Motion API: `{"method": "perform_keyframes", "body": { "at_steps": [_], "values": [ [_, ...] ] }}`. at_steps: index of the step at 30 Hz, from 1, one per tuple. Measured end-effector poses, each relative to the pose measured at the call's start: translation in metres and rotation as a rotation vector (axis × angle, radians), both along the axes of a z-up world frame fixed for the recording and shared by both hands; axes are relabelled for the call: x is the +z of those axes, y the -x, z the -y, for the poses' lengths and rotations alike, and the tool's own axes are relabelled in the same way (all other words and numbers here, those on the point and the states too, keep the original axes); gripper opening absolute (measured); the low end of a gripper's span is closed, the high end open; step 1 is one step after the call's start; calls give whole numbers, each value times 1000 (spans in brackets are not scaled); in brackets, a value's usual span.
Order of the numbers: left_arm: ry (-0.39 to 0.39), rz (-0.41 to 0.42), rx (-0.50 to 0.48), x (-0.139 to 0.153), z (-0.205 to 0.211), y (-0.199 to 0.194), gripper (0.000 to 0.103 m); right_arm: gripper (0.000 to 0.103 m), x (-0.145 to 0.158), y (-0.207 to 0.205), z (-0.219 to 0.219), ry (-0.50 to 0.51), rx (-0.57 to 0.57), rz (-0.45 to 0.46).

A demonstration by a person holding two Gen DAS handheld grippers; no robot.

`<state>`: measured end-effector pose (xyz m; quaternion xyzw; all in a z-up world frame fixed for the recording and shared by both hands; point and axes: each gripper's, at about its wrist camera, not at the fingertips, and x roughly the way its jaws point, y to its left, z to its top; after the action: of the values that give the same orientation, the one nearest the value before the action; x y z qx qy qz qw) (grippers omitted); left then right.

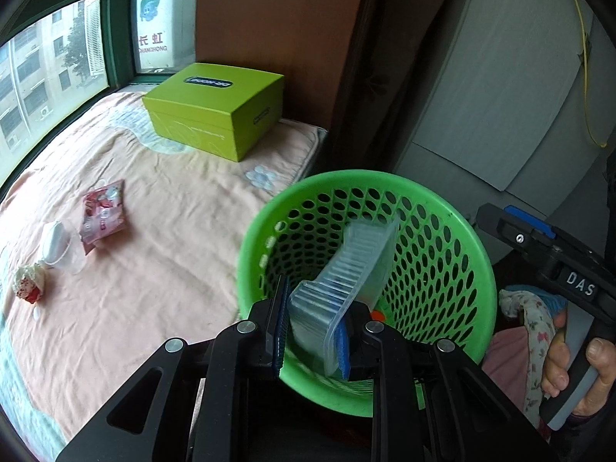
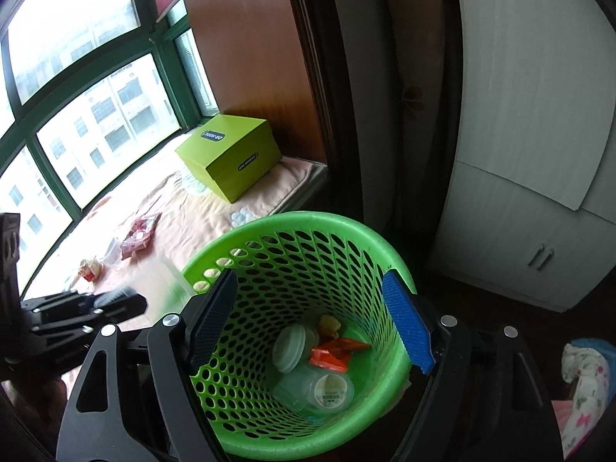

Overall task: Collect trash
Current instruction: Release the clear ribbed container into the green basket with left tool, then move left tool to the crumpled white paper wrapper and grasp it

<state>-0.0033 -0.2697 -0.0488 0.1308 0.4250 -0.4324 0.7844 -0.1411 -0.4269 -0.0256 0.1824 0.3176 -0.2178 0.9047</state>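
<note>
Right gripper (image 2: 313, 323) sat over the green basket (image 2: 308, 227), jaws spread wide, nothing between the pads, basket wall showing behind both fingers. In the basket bottom: a clear lidded tub (image 2: 327, 387), a round translucent lid (image 2: 289, 348), orange wrappers (image 2: 333, 352), a yellowish scrap (image 2: 330, 324). Left gripper (image 2: 96, 304) showed at the left edge, blurred, state unclear from here. On the peach blanket (image 2: 192, 223): a red snack packet (image 2: 140, 233), a clear cup (image 2: 111, 252), a crumpled wrapper (image 2: 90, 268), and a lime-green box (image 2: 231, 154) by the window.
</note>
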Motion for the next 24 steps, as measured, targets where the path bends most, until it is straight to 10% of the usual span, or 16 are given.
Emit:
{"method": "perform_keyframes", "body": {
  "at_steps": [8, 24],
  "values": [
    [6, -13, -2, -3, 3, 5, 49, 78, 2, 1, -2, -2, 5, 7],
    [-1, 9, 237, 2, -72, -46, 54, 79, 4, -36, -34, -18, 123, 8]
  ]
}}
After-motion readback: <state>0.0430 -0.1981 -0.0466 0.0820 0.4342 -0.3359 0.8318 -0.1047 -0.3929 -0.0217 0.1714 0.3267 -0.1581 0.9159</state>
